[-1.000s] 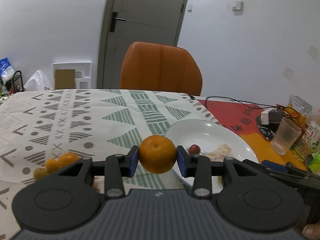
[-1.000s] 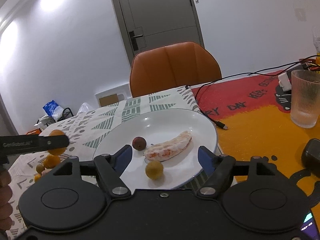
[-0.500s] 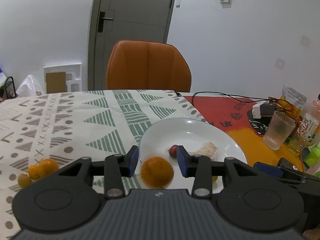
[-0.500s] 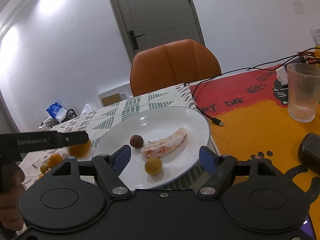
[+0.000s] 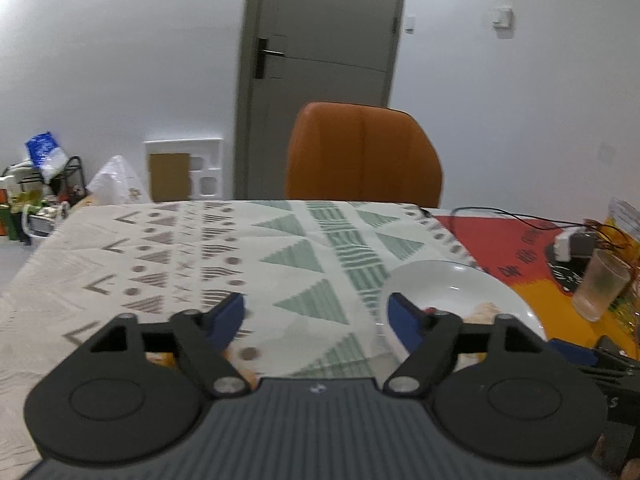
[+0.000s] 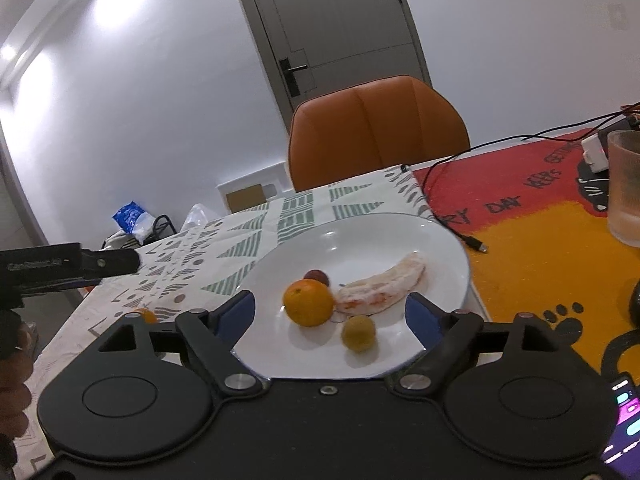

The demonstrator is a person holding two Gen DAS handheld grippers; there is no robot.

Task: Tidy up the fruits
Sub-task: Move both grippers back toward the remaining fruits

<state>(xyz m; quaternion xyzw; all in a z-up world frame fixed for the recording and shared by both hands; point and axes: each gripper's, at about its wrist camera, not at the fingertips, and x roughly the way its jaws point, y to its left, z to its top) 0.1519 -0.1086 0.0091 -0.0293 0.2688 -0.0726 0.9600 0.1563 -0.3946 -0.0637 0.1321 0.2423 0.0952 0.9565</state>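
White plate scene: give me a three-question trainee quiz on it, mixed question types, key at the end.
1. True or false: the orange lies on the white plate.
2. How many pieces of fruit are on the plate? A) two B) four C) six
3. Fill in: the left gripper has nothing between its jaws, which have just been ____.

Key
1. True. It sits beside the small dark red fruit and the peeled segment.
2. B. The orange, the dark red fruit, the peeled segment and the small yellow fruit.
3. Opening. They stand wide apart over the patterned tablecloth.
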